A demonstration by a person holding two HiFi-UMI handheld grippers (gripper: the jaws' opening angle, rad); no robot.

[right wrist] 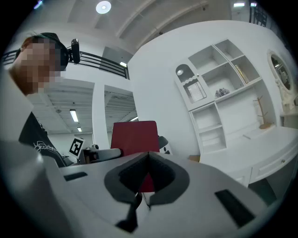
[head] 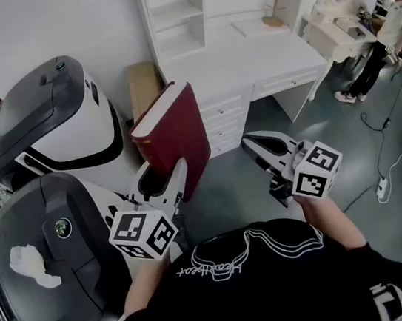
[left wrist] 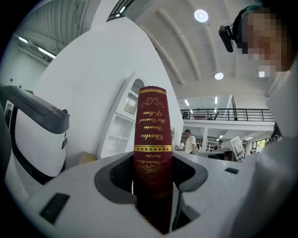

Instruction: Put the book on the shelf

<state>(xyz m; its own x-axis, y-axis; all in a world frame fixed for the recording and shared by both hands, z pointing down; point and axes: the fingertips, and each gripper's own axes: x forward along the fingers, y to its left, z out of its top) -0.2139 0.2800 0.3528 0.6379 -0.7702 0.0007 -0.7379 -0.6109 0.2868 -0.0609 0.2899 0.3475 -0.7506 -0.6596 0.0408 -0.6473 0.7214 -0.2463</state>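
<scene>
Gripping the book (head: pixel 178 133), left tongs (head: pixel 164 176) face the shelf (head: pixel 176 17).

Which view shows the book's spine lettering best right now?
The left gripper view: the spine of the book faces the camera, gold lettering clear, clamped in the left gripper. The head view shows only its red cover and page edges; the right gripper view, just plain red cover beyond the right gripper.
</scene>
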